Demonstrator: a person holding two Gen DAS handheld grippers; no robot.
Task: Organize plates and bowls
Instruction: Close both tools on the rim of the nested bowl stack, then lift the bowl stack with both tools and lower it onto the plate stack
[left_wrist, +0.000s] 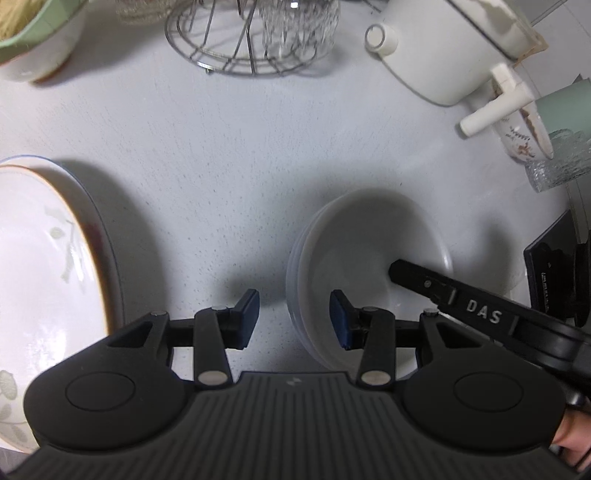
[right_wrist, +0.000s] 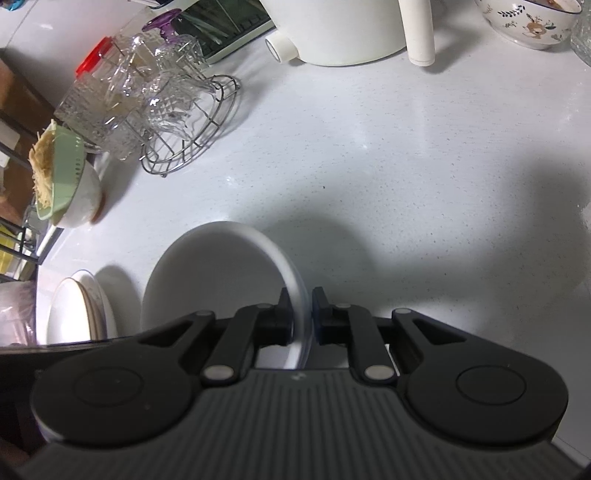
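Right gripper (right_wrist: 303, 317) fingers pinch only the rim of the plain white ceramic bowl (right_wrist: 214, 280), so it may slip onto the white speckled tabletop (right_wrist: 369, 166); left gripper (left_wrist: 293, 319) fingers stand spread, empty.

Left gripper (left_wrist: 294, 317) stood open above the counter (left_wrist: 229, 155); right gripper's finger (left_wrist: 424, 282) reached inside the white bowl (left_wrist: 354, 236).

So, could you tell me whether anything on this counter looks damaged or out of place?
Yes: the white pot's lid at the top right of the left wrist view has chipped, peeling patches along its edge, showing brown underneath. Otherwise, the plain white bowls sit nested, with the right gripper clamped on their rim, and nothing is spilled.
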